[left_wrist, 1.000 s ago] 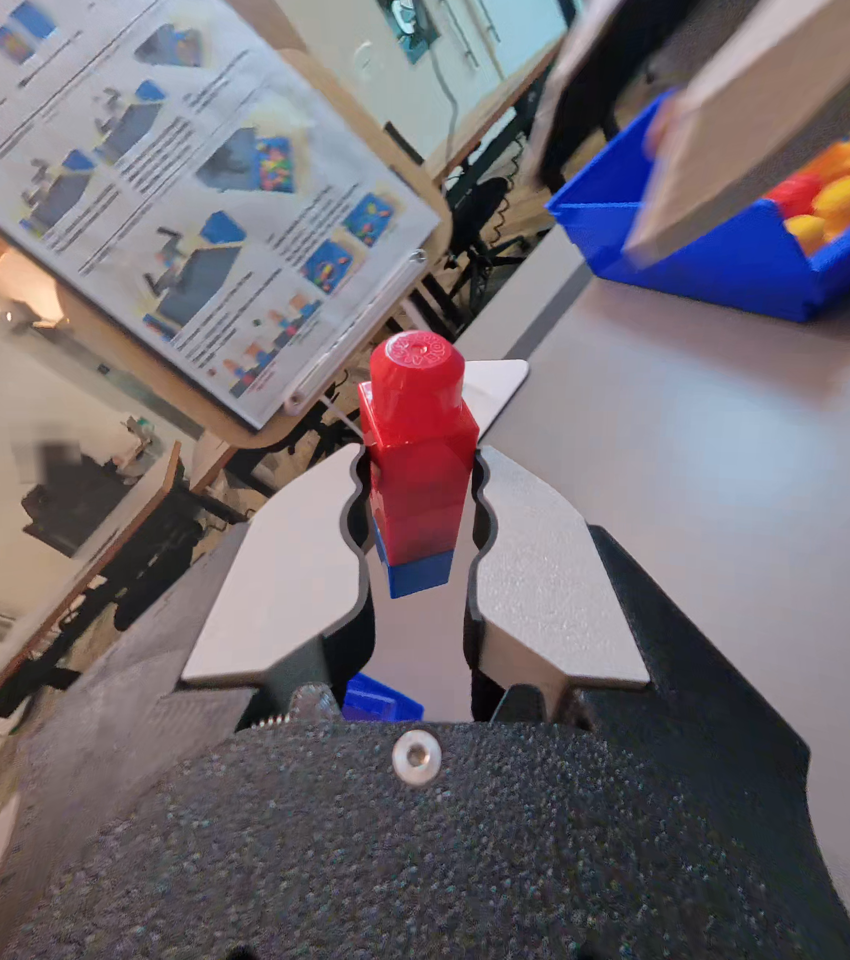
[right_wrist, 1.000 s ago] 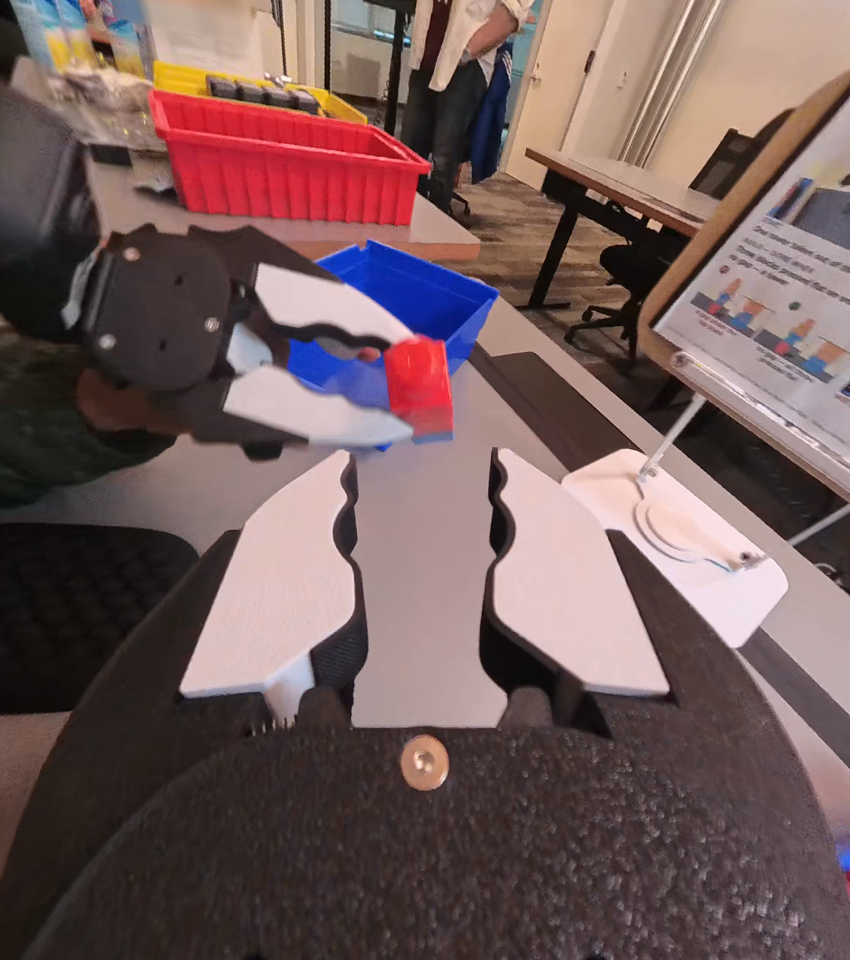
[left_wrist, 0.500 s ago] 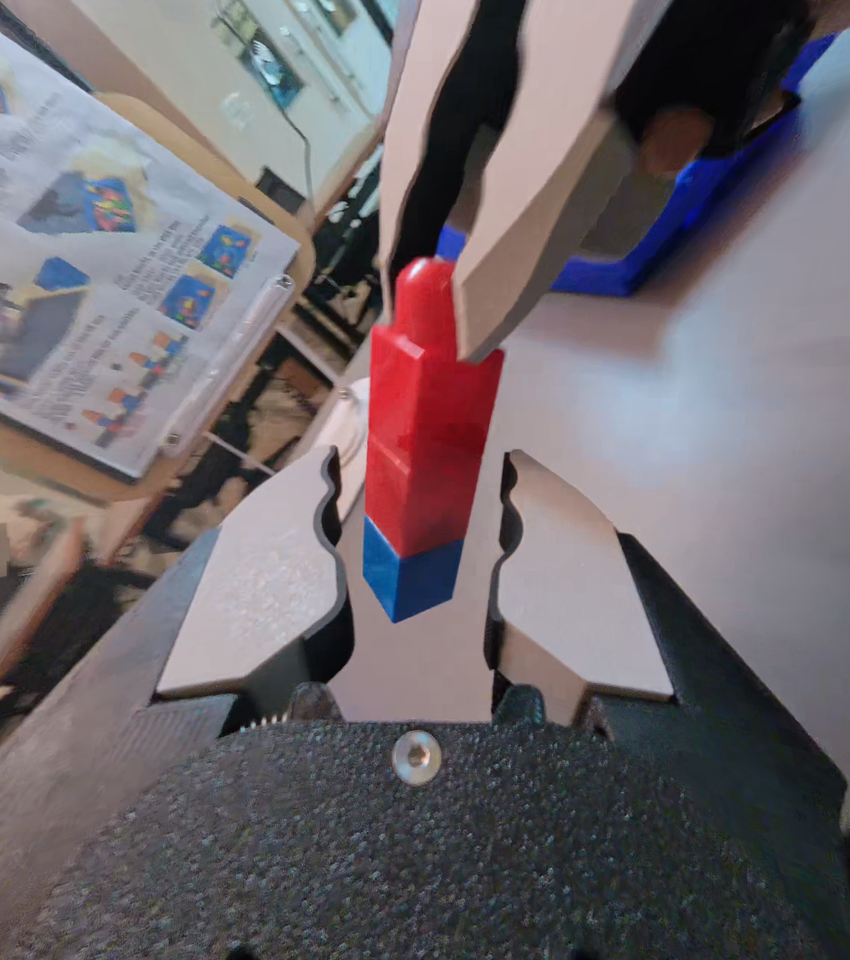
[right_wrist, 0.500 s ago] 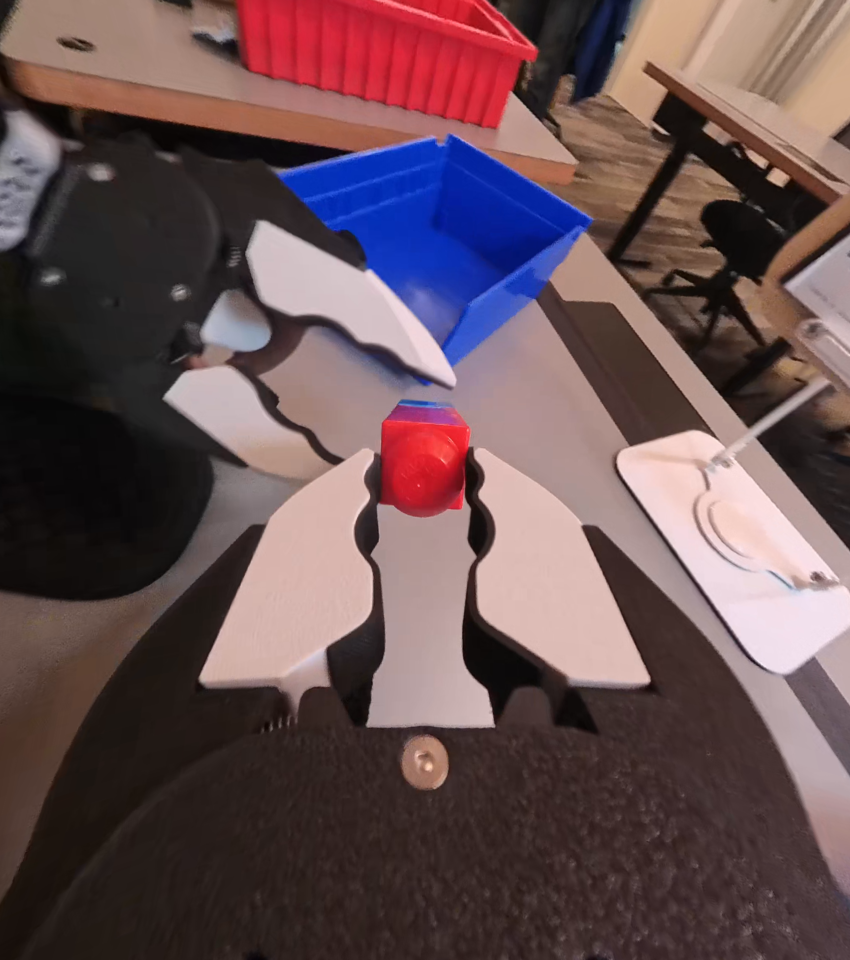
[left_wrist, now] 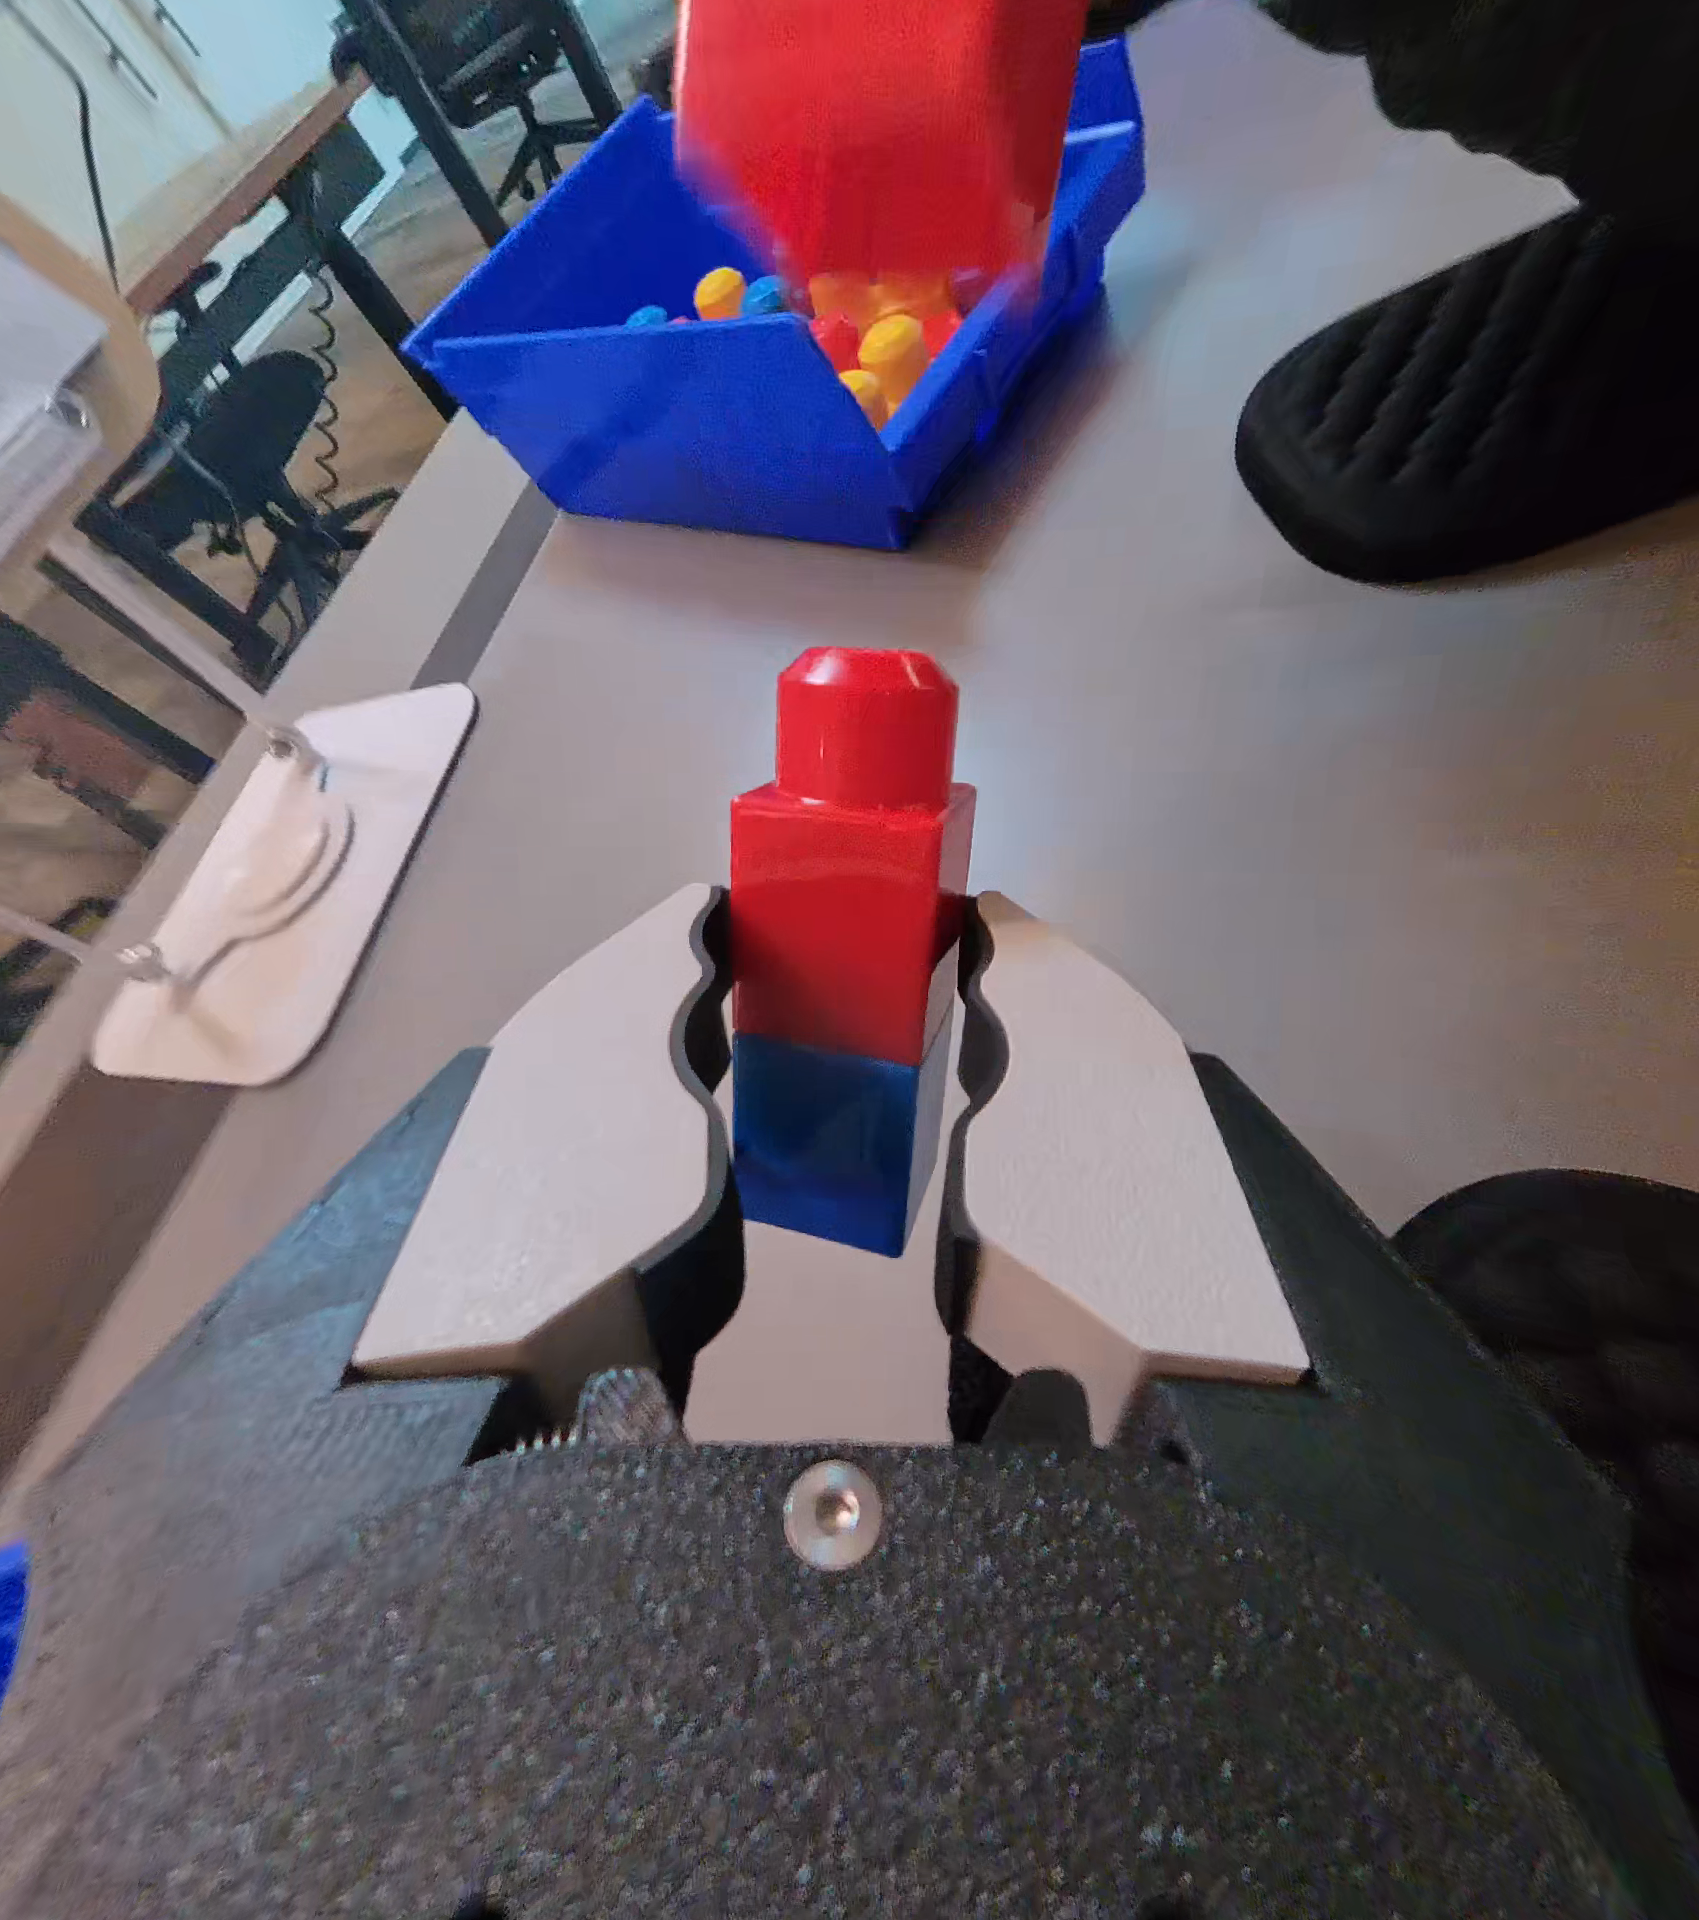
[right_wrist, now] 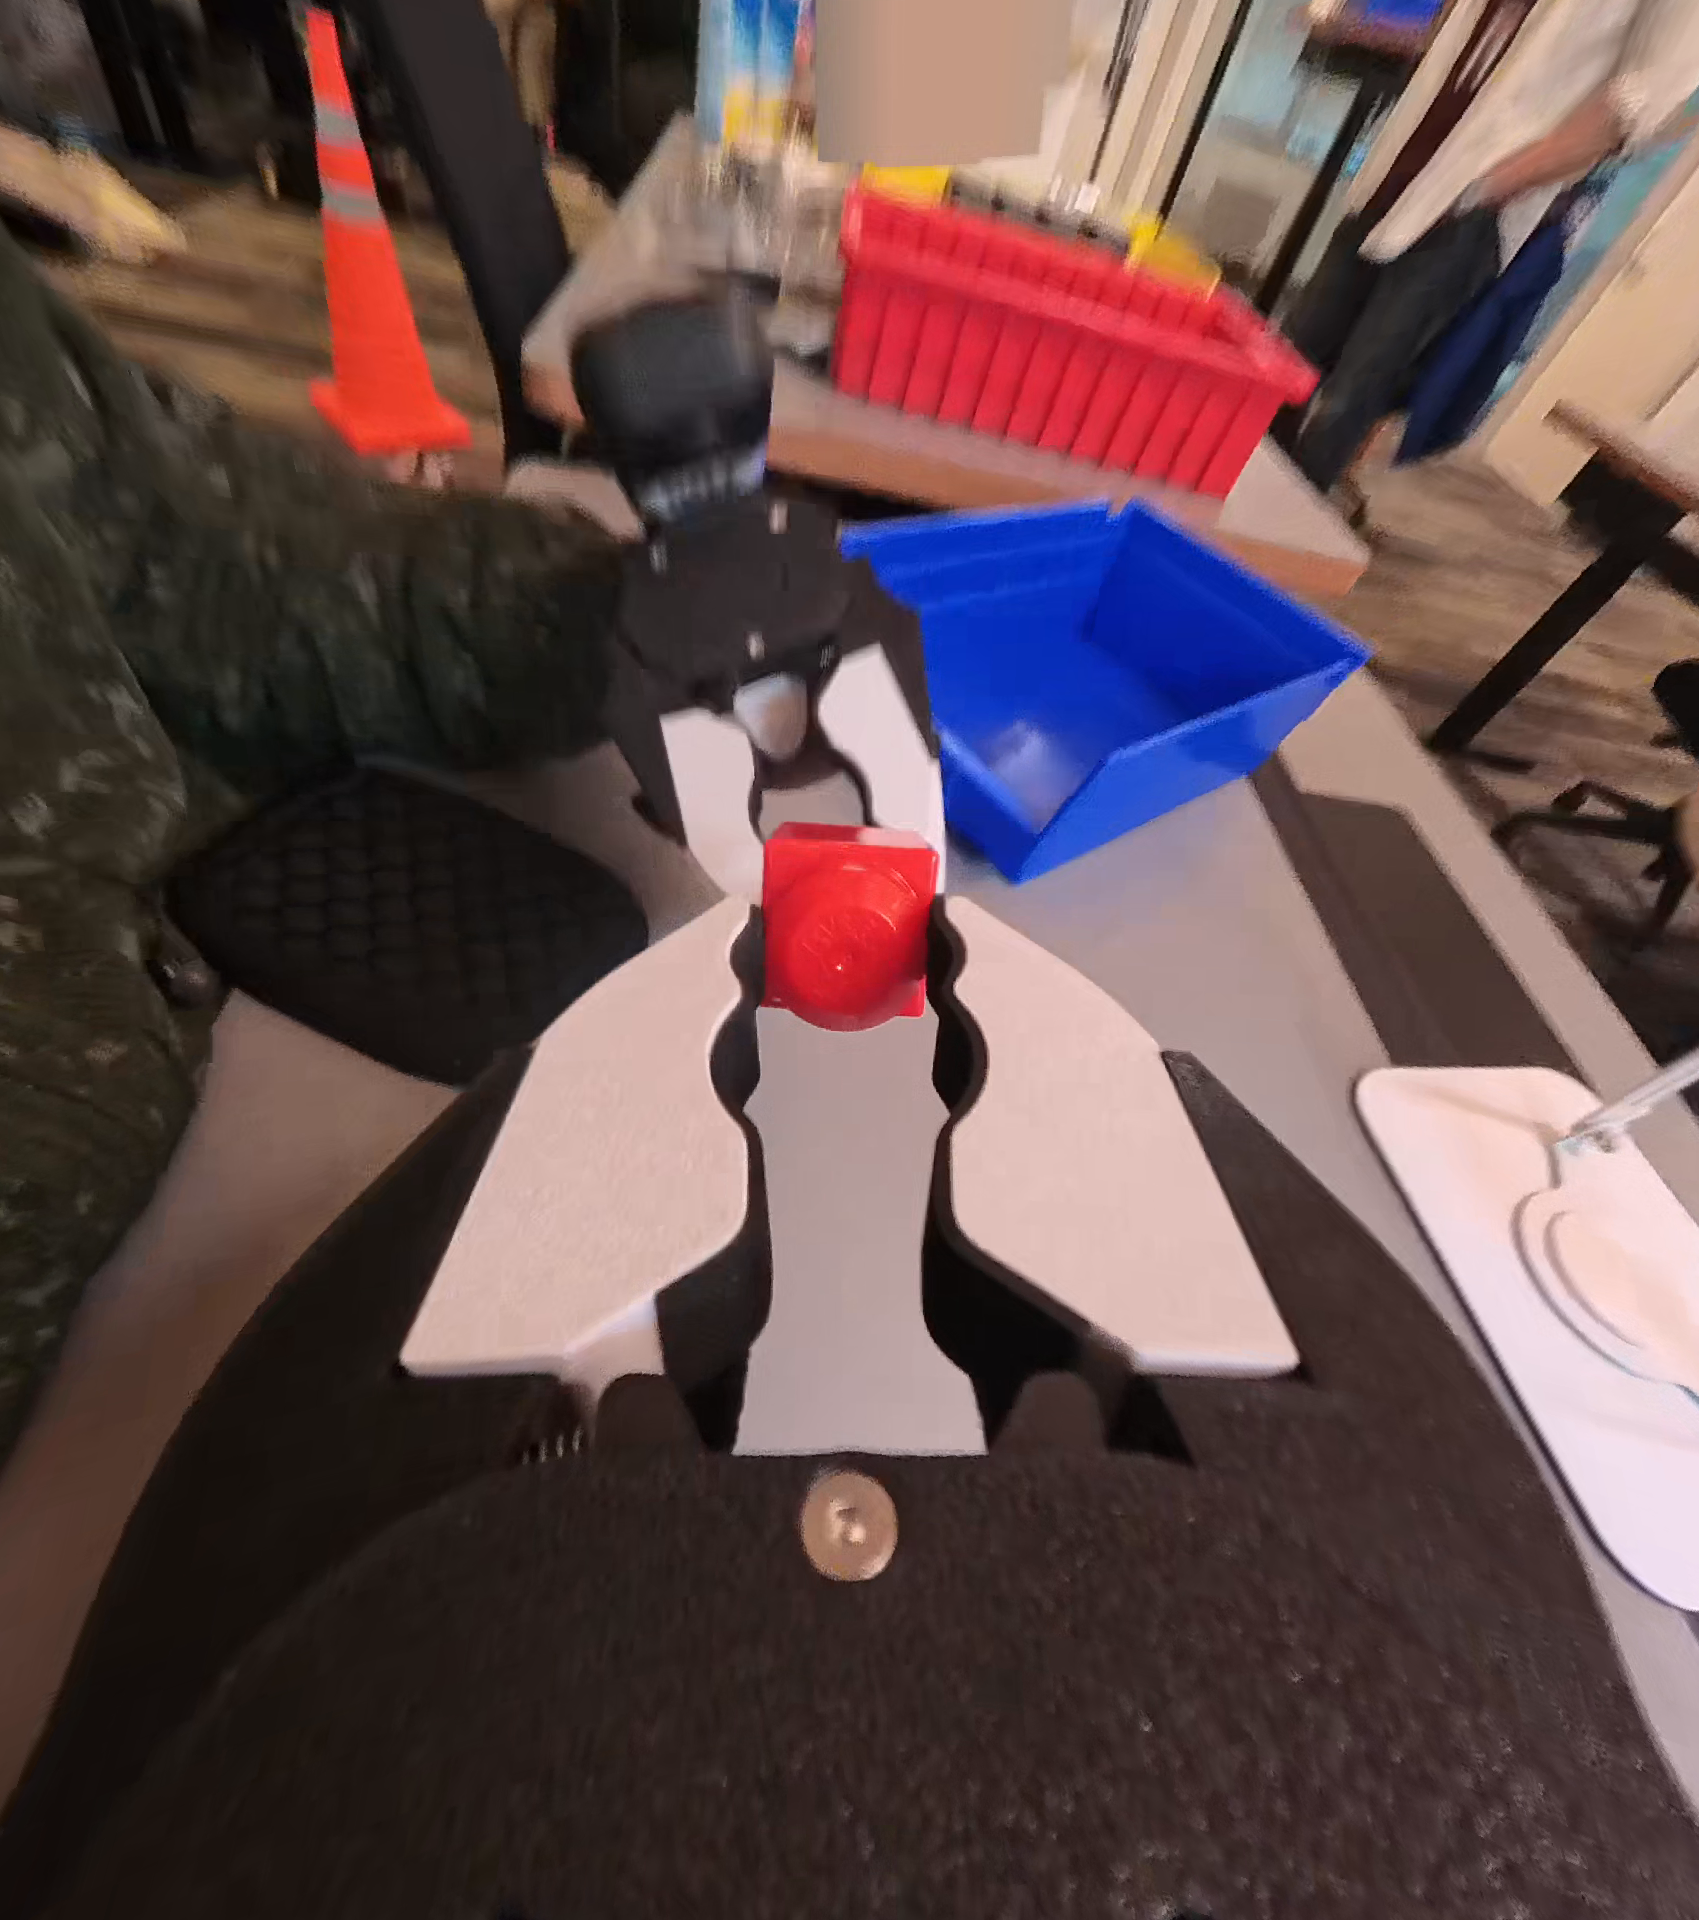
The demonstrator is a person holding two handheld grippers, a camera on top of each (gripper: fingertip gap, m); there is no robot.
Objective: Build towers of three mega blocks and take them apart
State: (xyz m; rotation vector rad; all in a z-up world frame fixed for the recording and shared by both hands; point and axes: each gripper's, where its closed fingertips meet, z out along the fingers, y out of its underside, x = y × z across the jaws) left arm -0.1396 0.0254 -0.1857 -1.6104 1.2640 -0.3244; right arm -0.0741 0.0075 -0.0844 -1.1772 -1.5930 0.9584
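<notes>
While the left wrist view looks down the counter (left_wrist: pixel 1292 831), the left gripper (left_wrist: pixel 840 1049) has its fingers clamped on a two-block stack, a red mega block (left_wrist: pixel 850 904) seated on a blue mega block (left_wrist: pixel 829 1153), held above the grey surface with the red stud pointing toward the counter's far edge. Beyond it a blue bin (left_wrist: pixel 720 436) of loose blocks sits by that edge, and a blurred red block (left_wrist: pixel 876 125) hangs at the top of the frame. From the right wrist view, the right gripper (right_wrist: pixel 845 935) has its fingers pinched on a single red block (right_wrist: pixel 845 925), stud facing the camera, with the left gripper (right_wrist: pixel 762 665) just behind it and an empty blue bin (right_wrist: pixel 1136 686) farther back. This looks like the take-apart step, top block freed. Next, the freed block probably wants dropping into a bin, then the right fingers returning for the remaining red block.
</notes>
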